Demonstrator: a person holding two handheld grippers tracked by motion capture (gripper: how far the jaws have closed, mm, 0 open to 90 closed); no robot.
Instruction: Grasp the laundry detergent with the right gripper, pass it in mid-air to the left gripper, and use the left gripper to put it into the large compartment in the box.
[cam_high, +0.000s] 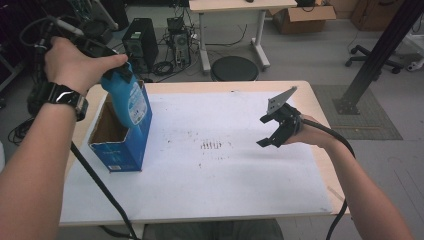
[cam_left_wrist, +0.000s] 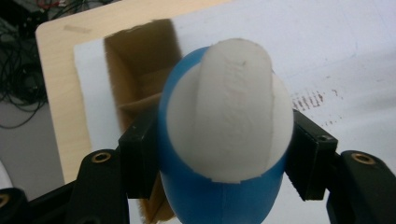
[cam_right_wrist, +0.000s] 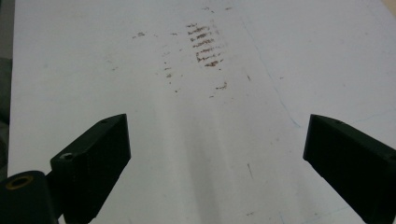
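High view, nearest first: right gripper (cam_high: 274, 136) at 3 o'clock, low over the white sheet (cam_high: 225, 180), jaws spread wide with nothing between them. Left gripper (cam_high: 112, 75) at 10 o'clock, clamped on a blue-and-white bottle (cam_high: 127, 100) hanging base-down, lower end in the mouth of the open blue carton (cam_high: 117, 145). Judged status: bottle only partly inside; lowering and release remain, though removal cannot be ruled out.

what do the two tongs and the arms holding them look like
Both tongs, left and right, are black, with blocky jaws and brass-ringed screw holes. The right carries a grey three-cornered plate. A black cable trails from each. The left wrist wears a black watch; forearms are sleeveless.
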